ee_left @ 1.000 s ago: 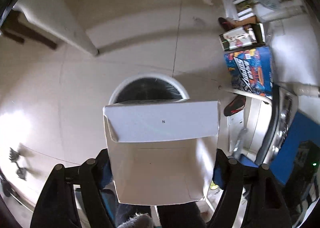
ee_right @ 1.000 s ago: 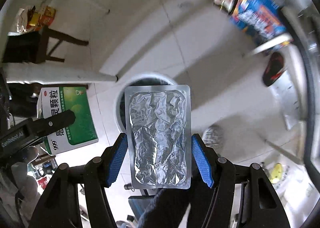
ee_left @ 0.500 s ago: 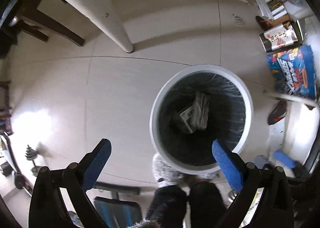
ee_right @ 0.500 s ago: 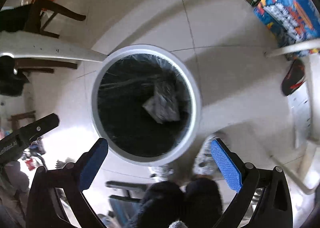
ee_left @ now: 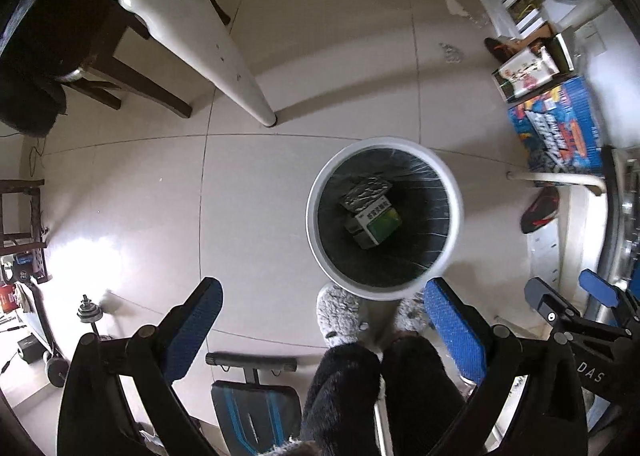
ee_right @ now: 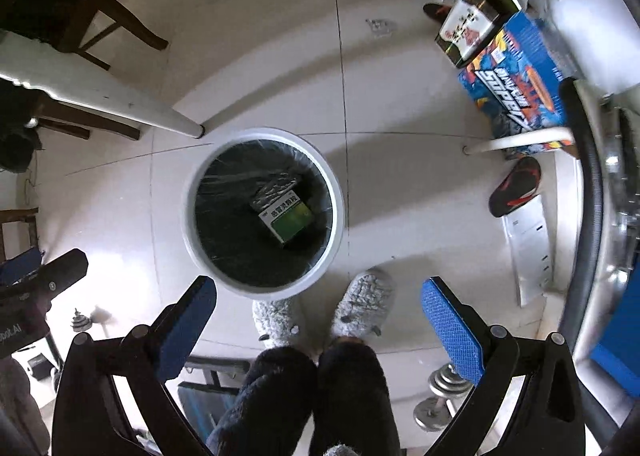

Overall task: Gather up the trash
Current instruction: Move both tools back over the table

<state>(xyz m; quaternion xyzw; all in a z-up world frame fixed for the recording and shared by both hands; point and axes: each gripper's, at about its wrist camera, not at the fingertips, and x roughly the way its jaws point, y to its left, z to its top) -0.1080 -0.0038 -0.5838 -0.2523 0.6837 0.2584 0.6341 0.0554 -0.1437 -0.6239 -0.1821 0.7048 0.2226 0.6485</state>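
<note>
A white round trash bin point(ee_left: 316, 192) with a black liner stands on the tiled floor; it also shows in the right wrist view point(ee_right: 340, 212). Inside lie a green-and-white medicine box point(ee_left: 378, 221) point(ee_right: 289, 217) and a silver foil blister pack point(ee_left: 366, 190) point(ee_right: 276, 186). My left gripper point(ee_left: 320, 322) is open and empty, high above the floor near the bin's near rim. My right gripper point(ee_right: 318, 320) is open and empty, above the person's grey slippers point(ee_right: 362, 306). The right gripper also shows at the right edge of the left wrist view point(ee_left: 572, 308).
White table legs point(ee_left: 224, 56) point(ee_right: 120, 104) stand beyond the bin, with a dark chair point(ee_left: 120, 76). Boxes, including a blue one point(ee_left: 556, 128) point(ee_right: 516, 80), line the right wall with a red-black shoe point(ee_right: 514, 186). Dumbbells point(ee_right: 440, 388) and a bench point(ee_left: 256, 396) lie near my legs.
A second ago the left gripper held the box and the right the foil pack; both opened and dropped them into the bin. Both grippers have since risen and drawn back.
</note>
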